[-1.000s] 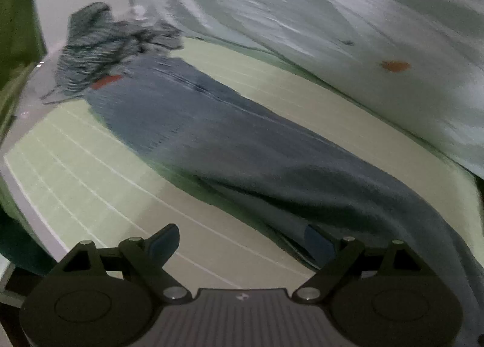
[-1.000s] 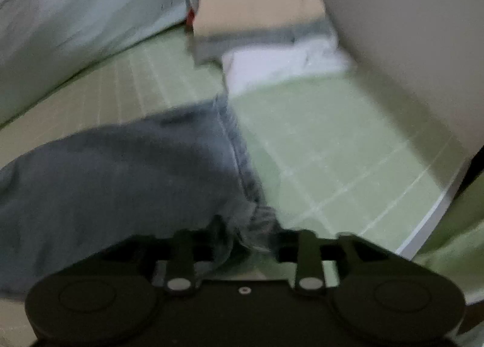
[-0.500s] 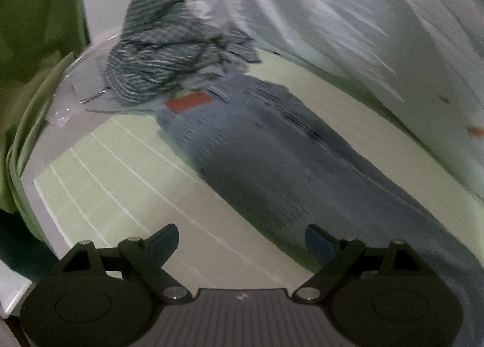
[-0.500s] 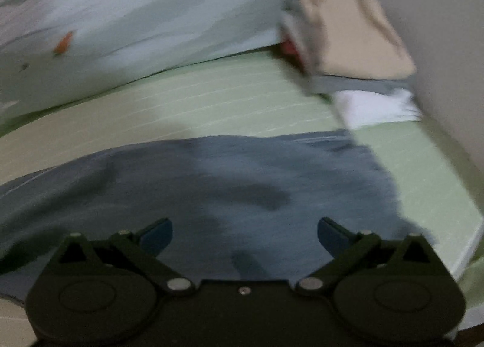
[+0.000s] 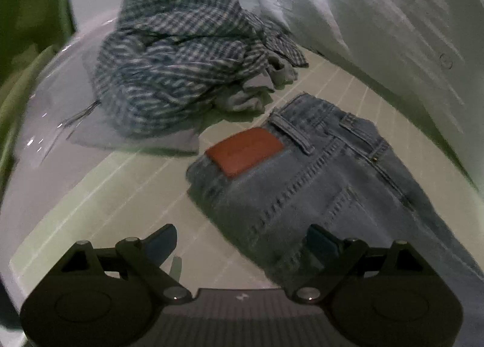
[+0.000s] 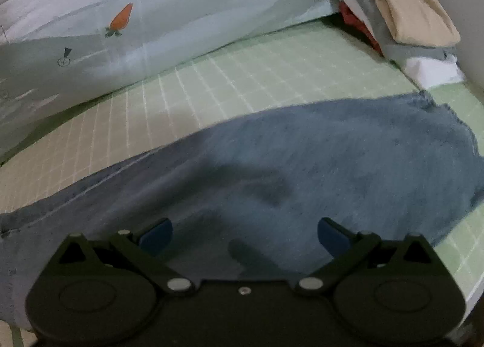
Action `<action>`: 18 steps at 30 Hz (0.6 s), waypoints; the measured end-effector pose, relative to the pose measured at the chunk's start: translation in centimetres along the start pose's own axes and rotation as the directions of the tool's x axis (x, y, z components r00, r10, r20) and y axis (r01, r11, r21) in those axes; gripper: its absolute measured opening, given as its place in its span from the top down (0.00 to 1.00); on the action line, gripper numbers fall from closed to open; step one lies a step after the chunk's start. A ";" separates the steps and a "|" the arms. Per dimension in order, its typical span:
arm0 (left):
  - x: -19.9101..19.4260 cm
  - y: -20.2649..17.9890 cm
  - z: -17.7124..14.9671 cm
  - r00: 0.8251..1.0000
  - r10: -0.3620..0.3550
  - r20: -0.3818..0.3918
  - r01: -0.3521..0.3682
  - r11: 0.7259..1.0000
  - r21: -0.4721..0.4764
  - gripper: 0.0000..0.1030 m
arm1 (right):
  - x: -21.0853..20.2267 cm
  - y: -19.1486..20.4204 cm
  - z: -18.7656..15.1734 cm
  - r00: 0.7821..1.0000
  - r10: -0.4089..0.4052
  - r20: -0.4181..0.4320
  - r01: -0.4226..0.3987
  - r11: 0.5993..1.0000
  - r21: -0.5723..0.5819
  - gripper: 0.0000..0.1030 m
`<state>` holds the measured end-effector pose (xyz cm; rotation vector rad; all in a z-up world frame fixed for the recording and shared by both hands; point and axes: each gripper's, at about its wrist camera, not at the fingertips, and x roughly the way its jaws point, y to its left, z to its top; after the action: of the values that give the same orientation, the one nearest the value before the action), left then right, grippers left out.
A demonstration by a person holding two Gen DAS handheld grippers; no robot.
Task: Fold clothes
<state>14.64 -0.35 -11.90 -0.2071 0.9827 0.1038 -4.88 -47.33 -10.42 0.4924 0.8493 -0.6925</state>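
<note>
Jeans under spread, empty claws

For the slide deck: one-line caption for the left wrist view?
Open left gripper above the waistband of jeans on a green grid mat, beside a crumpled checked shirt.

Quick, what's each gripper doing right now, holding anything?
Left gripper: open, empty, above the jeans waistband.
Right gripper: open, empty, over the jeans leg.
</note>
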 end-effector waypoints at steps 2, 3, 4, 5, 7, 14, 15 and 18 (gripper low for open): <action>1.2 0.3 0.7 1.000 -0.016 -0.010 0.016 1.000 -0.014 0.11 | -0.4 0.6 -0.7 1.000 -0.021 -0.013 0.020 1.000 -0.007 0.00; 1.6 0.5 1.0 0.999 -0.032 -0.009 0.032 0.999 -0.023 0.11 | -0.7 0.9 -1.2 0.999 -0.042 -0.019 0.042 0.999 -0.020 0.00; 2.0 0.7 1.2 0.999 -0.048 -0.004 0.048 0.998 -0.030 0.12 | -0.7 1.0 -1.5 0.997 -0.070 -0.027 0.069 0.997 -0.030 0.00; 2.3 0.8 1.5 0.998 -0.063 -0.002 0.062 0.997 -0.036 0.14 | -0.7 1.0 -1.6 0.995 -0.092 -0.034 0.091 0.995 -0.030 0.00; 2.8 1.0 1.8 0.996 -0.090 0.000 0.090 0.995 -0.047 0.18 | -0.8 0.8 -1.9 0.991 -0.121 -0.047 0.121 0.993 -0.018 0.00; 3.9 1.1 2.2 0.991 -0.132 -0.010 0.130 0.987 -0.092 0.39 | -0.9 -0.1 -1.7 0.988 -0.146 -0.050 0.148 0.988 0.039 0.00; 3.8 1.2 2.3 0.989 -0.150 -0.008 0.148 0.983 -0.111 0.48 | -1.0 -0.2 -1.6 0.988 -0.144 -0.047 0.146 0.988 0.042 0.00; 3.0 0.9 2.5 0.983 -0.185 0.017 0.186 0.972 -0.145 0.68 | -1.0 -0.7 -1.6 0.992 -0.120 -0.039 0.122 0.991 0.045 0.00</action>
<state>18.14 1.08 -13.17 -0.4327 0.9488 0.0047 -6.65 -46.45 -10.64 0.5000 0.9045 -0.8188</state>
